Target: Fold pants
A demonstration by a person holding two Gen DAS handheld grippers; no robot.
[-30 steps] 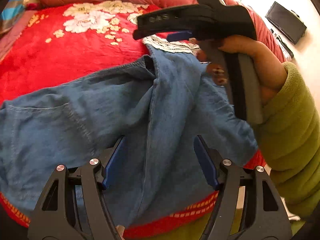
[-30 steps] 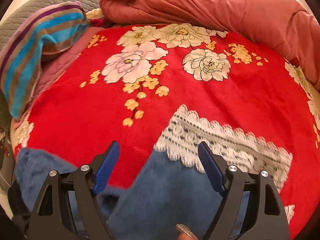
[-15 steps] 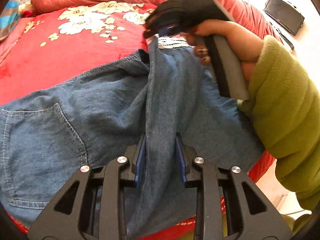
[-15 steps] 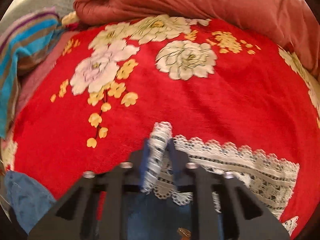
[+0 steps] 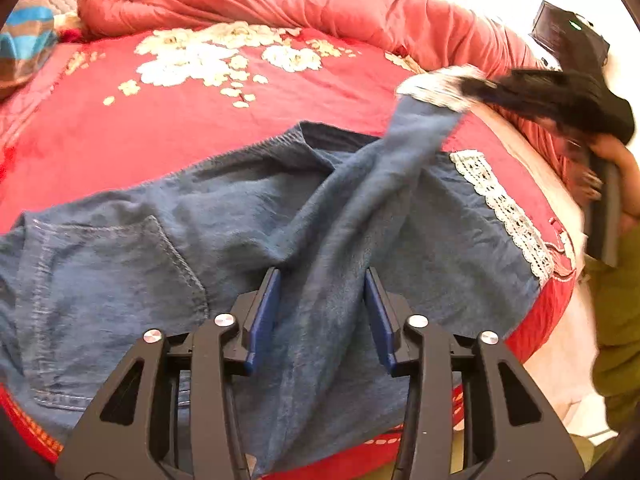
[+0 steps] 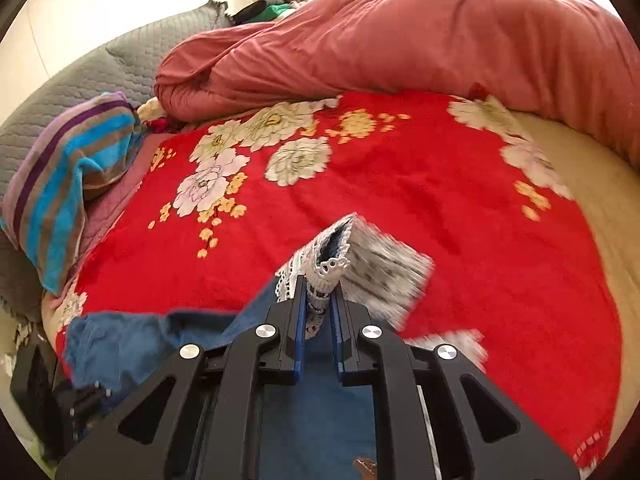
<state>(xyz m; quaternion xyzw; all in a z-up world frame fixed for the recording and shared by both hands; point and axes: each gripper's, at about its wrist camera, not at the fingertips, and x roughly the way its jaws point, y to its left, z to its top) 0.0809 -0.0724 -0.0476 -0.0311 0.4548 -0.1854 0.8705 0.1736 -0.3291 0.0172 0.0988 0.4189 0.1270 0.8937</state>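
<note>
Denim pants [image 5: 224, 216] lie spread on the red floral blanket [image 5: 132, 132] of the bed, waistband and back pocket toward the left of the left wrist view, one lace-trimmed leg flat at the right near the blanket's edge. The right gripper [image 6: 318, 304] has its fingers [image 6: 298, 320] clenched on the lace hem [image 6: 332, 268] of the other leg, holding it raised above the blanket; in the left wrist view the right hand [image 5: 612, 176], in a green sleeve [image 5: 616, 312], carries that gripper tilted out past the bed's right side, and the lifted leg runs as a taut diagonal band from the hem down toward the left gripper [image 5: 322, 304]. The left gripper's fingers [image 5: 266, 308] stand apart on either side of a denim fold, grasping nothing.

Compared with half a second earlier, the left fingers, then closed on the fold, have released and spread, and the right gripper has carried the hem up and to the right, uncovering the lace of the lower leg.

Open red blanket extends beyond the pants toward the pink duvet [image 6: 400, 40] bunched along the far side; a striped towel [image 6: 68, 176] lies at the far left. The near and right edges of the bed run close beside the denim.
</note>
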